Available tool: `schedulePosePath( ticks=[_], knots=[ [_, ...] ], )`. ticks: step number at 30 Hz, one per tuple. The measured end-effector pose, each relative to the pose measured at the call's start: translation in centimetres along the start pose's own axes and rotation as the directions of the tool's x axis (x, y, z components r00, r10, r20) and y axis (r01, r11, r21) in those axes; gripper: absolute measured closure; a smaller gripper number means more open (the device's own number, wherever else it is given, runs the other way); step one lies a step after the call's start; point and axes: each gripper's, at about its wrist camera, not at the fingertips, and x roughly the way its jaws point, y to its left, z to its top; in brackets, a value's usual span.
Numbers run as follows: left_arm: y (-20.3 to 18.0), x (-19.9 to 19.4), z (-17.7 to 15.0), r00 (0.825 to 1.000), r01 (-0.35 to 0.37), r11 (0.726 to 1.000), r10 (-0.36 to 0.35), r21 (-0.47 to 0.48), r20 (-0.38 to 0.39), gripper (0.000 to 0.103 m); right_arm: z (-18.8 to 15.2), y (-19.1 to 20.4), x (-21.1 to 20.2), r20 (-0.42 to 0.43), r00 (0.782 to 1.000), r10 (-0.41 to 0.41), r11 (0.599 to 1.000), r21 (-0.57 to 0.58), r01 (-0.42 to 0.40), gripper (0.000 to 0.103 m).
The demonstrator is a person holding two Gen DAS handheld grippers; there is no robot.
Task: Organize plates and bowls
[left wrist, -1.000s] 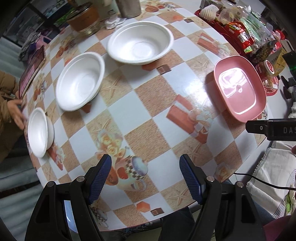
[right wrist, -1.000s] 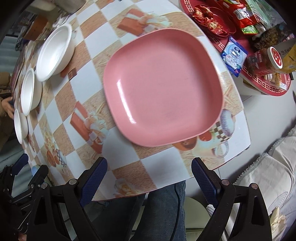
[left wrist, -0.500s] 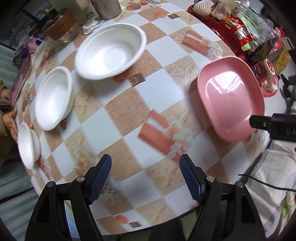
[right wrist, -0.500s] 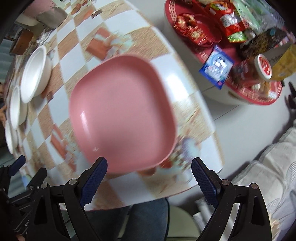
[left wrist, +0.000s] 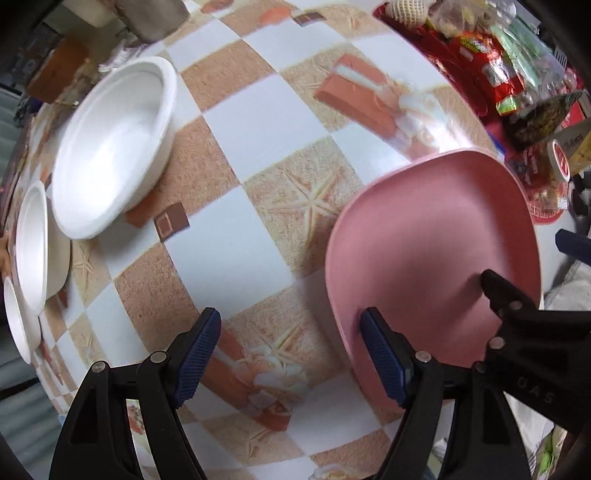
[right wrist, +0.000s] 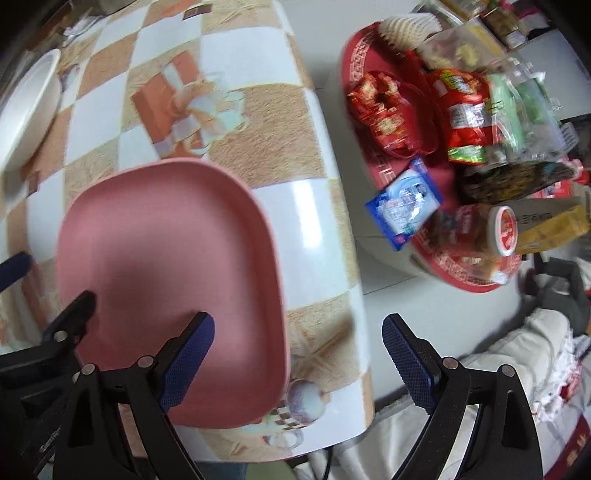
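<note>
A pink square plate [left wrist: 432,240] lies near the table's right edge; it also shows in the right wrist view [right wrist: 166,266]. My left gripper [left wrist: 291,350] is open, its right finger over the plate's near-left rim. My right gripper [right wrist: 295,365] is open, its left finger over the plate's near part and its right finger beyond the table edge. Three white bowls stand in a row at the left: a large one [left wrist: 114,144], a middle one [left wrist: 33,251] and a small one [left wrist: 14,321].
The checkered tablecloth [left wrist: 236,229] covers the table. A red tray [right wrist: 402,177] with several snack packets stands on a lower white surface to the right. A grey container [left wrist: 155,18] and a brown jar [left wrist: 55,70] stand at the far edge.
Both grippers have moved closer to the pink plate. The left gripper swung right, so its right finger now overlaps the plate. The right gripper shifted right, past the table edge.
</note>
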Motion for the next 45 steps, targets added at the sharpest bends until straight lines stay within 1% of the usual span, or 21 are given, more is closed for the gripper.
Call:
schedulePosePath(
  ticks=[4,8,13,17,19,21,24,27,28,29,32,35,36,37,38,39,40,41,42,43,45],
  knots=[
    [1.2,0.0,-0.8,1.0,-0.005,1.0,0.005,0.007,-0.014,0.022,-0.2,1.0,0.1,-0.016,0.999,0.029,0.999,-0.016,-0.029,0.009],
    [4.2,0.2,-2.7,0.999,-0.034,0.999,0.034,0.0,-0.019,0.022,-0.8,4.4,-0.4,-0.025,0.999,0.039,0.996,-0.074,-0.041,0.009],
    [9.2,0.3,-6.3,0.995,-0.096,0.995,0.095,-0.026,-0.025,0.022,-2.7,10.0,-0.6,-0.062,0.993,0.105,0.988,-0.104,-0.111,0.009],
    [13.9,0.9,-9.2,0.99,-0.135,0.987,0.131,-0.091,-0.057,0.022,-3.8,15.2,-1.4,-0.079,0.983,0.165,0.976,-0.13,-0.175,0.009],
    [16.2,1.1,-10.4,0.991,-0.122,0.98,0.111,-0.157,-0.079,0.022,-4.1,17.2,-1.9,-0.074,0.979,0.189,0.968,-0.154,-0.198,0.009],
    [17.3,1.3,-10.9,0.992,-0.104,0.973,0.088,-0.207,-0.086,0.022,-4.1,18.5,-2.3,-0.061,0.978,0.2,0.957,-0.2,-0.208,0.009],
    [18.4,1.3,-11.5,0.996,-0.069,0.96,0.051,-0.272,-0.073,0.022,-3.8,19.0,-2.5,-0.036,0.982,0.183,0.944,-0.272,-0.186,0.009],
    [18.6,1.3,-11.7,0.997,-0.058,0.956,0.041,-0.286,-0.064,0.022,-3.2,18.8,-2.2,-0.021,0.983,0.183,0.93,-0.321,-0.18,0.002],
    [19.4,1.1,-12.0,0.997,-0.058,0.957,0.043,-0.285,-0.059,0.022,-3.2,18.8,-2.2,-0.011,0.983,0.184,0.925,-0.336,-0.177,0.001],
    [19.3,1.1,-11.9,0.997,-0.059,0.957,0.045,-0.283,-0.055,0.022,-3.2,18.7,-2.3,0.004,0.982,0.191,0.919,-0.352,-0.177,0.001],
    [18.3,1.1,-11.6,0.998,-0.051,0.954,0.039,-0.295,-0.046,0.022,-3.5,18.5,-2.3,0.016,0.98,0.196,0.917,-0.358,-0.178,0.001],
    [17.3,1.3,-11.5,0.998,-0.042,0.953,0.028,-0.301,-0.05,0.023,-3.6,18.3,-2.2,-0.017,0.981,0.194,0.92,-0.342,-0.189,0.002],
    [16.6,1.5,-11.4,0.998,-0.034,0.952,0.019,-0.303,-0.054,0.024,-3.7,18.2,-2.2,-0.025,0.981,0.193,0.923,-0.334,-0.191,0.003],
    [16.6,1.5,-11.3,0.999,-0.015,0.952,-0.001,-0.305,-0.052,0.031,-3.9,18.2,-2.4,-0.026,0.981,0.192,0.924,-0.333,-0.19,0.007],
    [16.6,1.5,-11.4,0.998,0.01,0.951,-0.027,-0.309,-0.05,0.045,-3.9,18.4,-2.6,-0.025,0.981,0.192,0.923,-0.335,-0.189,0.013],
    [16.4,1.3,-11.4,0.997,0.042,0.95,-0.059,-0.311,-0.046,0.052,-4.1,18.4,-2.8,-0.022,0.98,0.196,0.923,-0.335,-0.192,0.017],
    [16.0,1.3,-11.4,0.994,0.079,0.949,-0.098,-0.306,-0.047,0.066,-4.3,18.4,-3.1,-0.02,0.98,0.199,0.922,-0.335,-0.194,0.028],
    [15.5,1.2,-11.4,0.992,0.094,0.949,-0.114,-0.3,-0.049,0.072,-4.5,18.5,-3.4,-0.016,0.979,0.204,0.921,-0.337,-0.197,0.044],
    [15.1,1.1,-11.3,0.992,0.094,0.952,-0.115,-0.291,-0.055,0.072,-4.7,18.7,-3.9,-0.014,0.976,0.215,0.917,-0.34,-0.207,0.054],
    [14.7,1.1,-11.4,0.991,0.096,0.954,-0.117,-0.283,-0.059,0.073,-4.9,19.0,-4.2,-0.02,0.973,0.228,0.914,-0.341,-0.221,0.075],
    [14.3,0.9,-11.6,0.993,0.081,0.96,-0.102,-0.268,-0.065,0.075,-5.0,19.0,-4.2,-0.043,0.973,0.225,0.919,-0.321,-0.227,0.075]
  ],
)
